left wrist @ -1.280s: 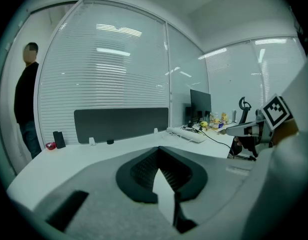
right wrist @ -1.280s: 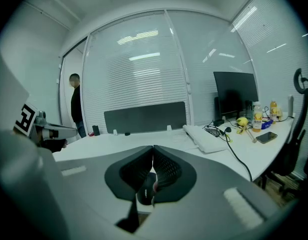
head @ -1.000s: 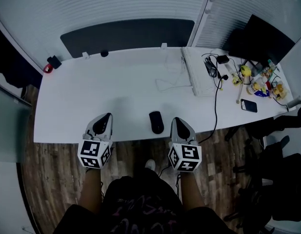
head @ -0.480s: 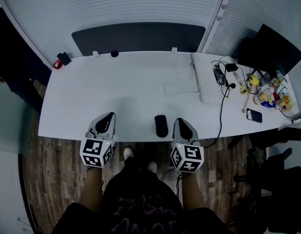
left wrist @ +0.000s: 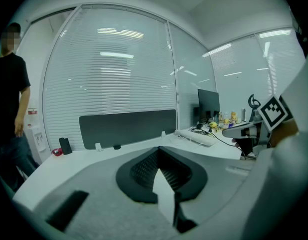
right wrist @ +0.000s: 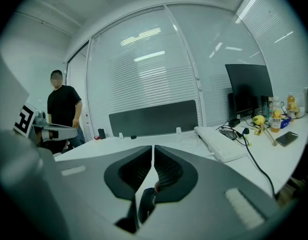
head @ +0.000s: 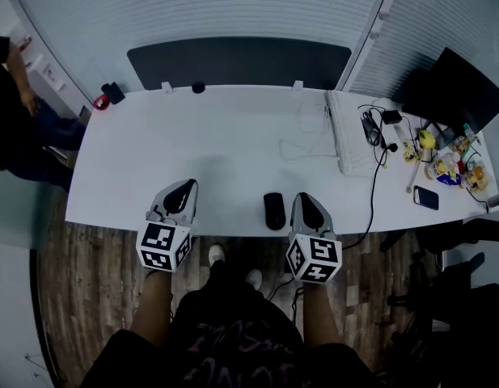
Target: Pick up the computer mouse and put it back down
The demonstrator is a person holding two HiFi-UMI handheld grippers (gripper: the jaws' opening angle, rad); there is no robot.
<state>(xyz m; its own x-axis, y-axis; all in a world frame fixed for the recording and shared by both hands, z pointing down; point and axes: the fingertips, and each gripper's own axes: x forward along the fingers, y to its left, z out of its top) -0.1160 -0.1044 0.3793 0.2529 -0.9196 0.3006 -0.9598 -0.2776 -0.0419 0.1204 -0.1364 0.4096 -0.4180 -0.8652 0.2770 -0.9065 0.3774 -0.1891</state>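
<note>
While both tools hang at the near edge of the desk point(head: 233, 136), neither one has anything in it. Right tool point(head: 302, 197): jaws drawn together, tips meeting in the right gripper view point(right wrist: 153, 148), nothing between the pads. Left tool point(head: 184, 186): jaws likewise closed tip to tip in its own view point(left wrist: 158, 149), empty, only bare desk showing through the gap lower down.

Computer mouse point(head: 274, 211): dark, lying flat on the desk close to the near edge, between the two tools and just beside the right one, on its left. The right gripper view catches it low through the gap under the jaws point(right wrist: 146, 204), so it sits below and slightly left of the tips, not in the grip.

Further out: white keyboard point(head: 346, 140) on the right with a black cable trailing to the near edge, phone point(head: 425, 198) and small clutter at the right end, dark monitor point(head: 455, 87) far right, dark panel point(head: 237, 61) along the far edge. A person point(head: 14, 95) stands off the far left end.

Progress, judged: nothing done so far. Mouse looks untouched on the desk, no lift under way. Left to do: open the right tool, bring it over the mouse, close on it, lift, set it back down, let go.
</note>
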